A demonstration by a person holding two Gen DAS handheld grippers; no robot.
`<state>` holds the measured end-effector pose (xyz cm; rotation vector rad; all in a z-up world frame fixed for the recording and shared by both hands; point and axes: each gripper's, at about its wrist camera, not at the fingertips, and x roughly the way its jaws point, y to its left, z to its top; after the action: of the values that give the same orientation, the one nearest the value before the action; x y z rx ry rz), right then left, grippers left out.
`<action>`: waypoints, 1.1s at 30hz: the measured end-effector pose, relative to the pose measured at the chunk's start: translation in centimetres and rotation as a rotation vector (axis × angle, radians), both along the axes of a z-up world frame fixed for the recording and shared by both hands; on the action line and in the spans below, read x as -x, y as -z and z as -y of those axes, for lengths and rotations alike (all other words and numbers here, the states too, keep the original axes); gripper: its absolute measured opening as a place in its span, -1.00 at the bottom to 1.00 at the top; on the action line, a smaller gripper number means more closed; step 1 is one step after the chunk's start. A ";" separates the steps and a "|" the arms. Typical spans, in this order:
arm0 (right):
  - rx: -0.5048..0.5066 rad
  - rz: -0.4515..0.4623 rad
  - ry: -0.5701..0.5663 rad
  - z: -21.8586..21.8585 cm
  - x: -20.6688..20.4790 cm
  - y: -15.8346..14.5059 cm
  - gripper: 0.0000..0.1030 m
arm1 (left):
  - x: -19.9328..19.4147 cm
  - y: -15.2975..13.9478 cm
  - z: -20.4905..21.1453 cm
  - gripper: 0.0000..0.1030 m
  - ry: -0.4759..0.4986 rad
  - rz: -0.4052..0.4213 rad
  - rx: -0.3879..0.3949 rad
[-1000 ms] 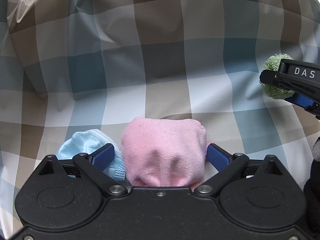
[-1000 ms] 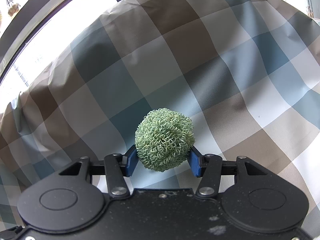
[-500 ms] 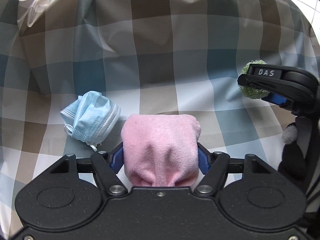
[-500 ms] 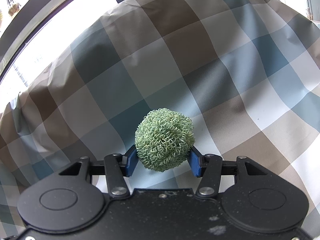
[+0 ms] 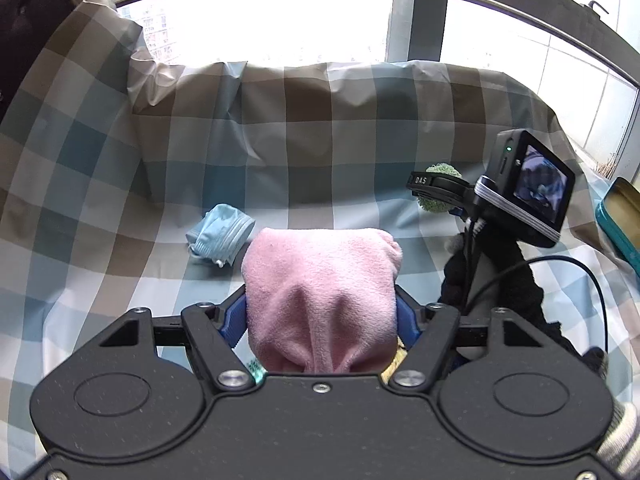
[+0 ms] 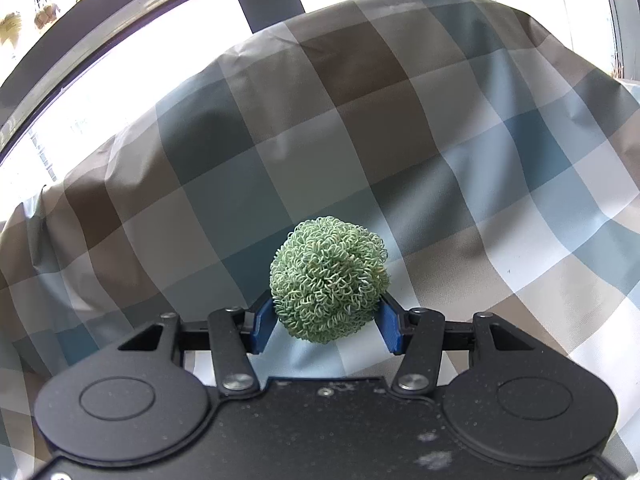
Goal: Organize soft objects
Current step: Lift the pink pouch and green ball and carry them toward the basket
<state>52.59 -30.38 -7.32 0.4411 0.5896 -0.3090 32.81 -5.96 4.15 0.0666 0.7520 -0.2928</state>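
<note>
— Look at the left gripper (image 5: 320, 316); a second ago its jaws stood wide around that pink fleece cloth (image 5: 320, 296), and they have just been closing, so now the blue pads are pressed into both its sides.

— And it's off the bed, isn't it? The blue face mask (image 5: 220, 236) was tucked right beside the jaws before; now it lies well back on the checked sheet (image 5: 120, 208), left behind.

— Yes; the cloth has come up and away with the hand, and the window (image 5: 260, 16) has swung into view above the draped sheet; I'd say the pick is done and the carry has begun.

— What about the other hand?

— The right gripper (image 6: 326, 322) hasn't budged; it's clamped on the green scrubber ball (image 6: 328, 278), held clear above the sheet, same as a second ago.

— So both hands are loaded; where does it all go?

— Can't tell from here; there's a teal tin (image 5: 620, 220) at the right edge, but whether that's the destination is a guess; the mask, I'd judge, is what remains to fetch.
</note>
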 end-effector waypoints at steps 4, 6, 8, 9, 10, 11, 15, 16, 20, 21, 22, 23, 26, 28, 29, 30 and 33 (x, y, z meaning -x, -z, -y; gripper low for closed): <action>0.065 0.032 0.015 -0.5 0.2 -0.7 0.01 | 3.5 -0.2 -1.5 0.28 -0.024 0.005 0.024; 0.090 0.058 0.022 -0.7 0.3 -1.2 0.01 | 4.9 -0.2 -2.2 0.28 -0.039 0.001 0.033; 0.105 0.072 0.040 -0.7 0.4 -1.9 0.01 | 6.4 -0.1 -2.7 0.28 -0.044 -0.005 0.031; 0.104 0.067 0.052 -0.5 0.3 -2.1 0.01 | 7.1 -0.1 -3.0 0.28 -0.045 -0.008 0.030; 0.100 0.055 0.064 -0.3 0.1 -2.3 0.01 | 7.7 0.0 -3.3 0.28 -0.047 -0.013 0.032; 0.093 0.039 0.077 0.0 0.1 -2.7 0.01 | 8.1 0.0 -3.6 0.28 -0.049 -0.018 0.032; 0.080 0.007 0.096 1.5 1.1 -4.4 0.01 | 9.7 0.5 -4.5 0.28 -0.062 -0.035 0.030; 0.077 0.008 0.094 1.9 1.5 -5.1 0.01 | 10.0 0.6 -4.7 0.28 -0.065 -0.040 0.034; 0.062 0.003 0.098 4.4 4.0 -7.9 0.01 | 10.9 0.9 -5.1 0.28 -0.065 -0.058 0.052; 0.066 -0.001 0.093 5.0 4.7 -8.5 0.01 | 11.2 0.9 -5.2 0.28 -0.063 -0.057 0.054; 0.076 -0.006 0.089 5.5 5.4 -9.0 0.01 | 11.5 0.9 -5.2 0.28 -0.060 -0.056 0.055; 0.093 -0.016 0.088 5.9 6.4 -9.6 0.01 | 11.9 0.9 -5.2 0.28 -0.059 -0.056 0.057; 0.141 -0.061 0.076 7.0 9.4 -10.5 0.01 | 12.9 0.8 -5.3 0.28 -0.051 -0.059 0.071; 0.173 -0.093 0.069 7.5 11.8 -10.7 0.01 | 13.7 0.7 -5.4 0.28 -0.044 -0.060 0.078; 0.188 -0.112 0.063 7.6 13.2 -10.7 0.01 | 14.2 0.7 -5.5 0.28 -0.040 -0.059 0.080; 0.196 -0.128 0.057 7.8 14.7 -10.7 0.01 | 14.6 0.6 -5.5 0.28 -0.037 -0.060 0.082; 0.194 -0.154 0.046 8.1 19.3 -10.3 0.01 | 15.8 0.6 -5.7 0.28 -0.031 -0.064 0.089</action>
<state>33.30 -38.44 2.99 0.2450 0.6930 -0.4424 17.03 -0.30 3.51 -0.0388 0.8020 -0.2994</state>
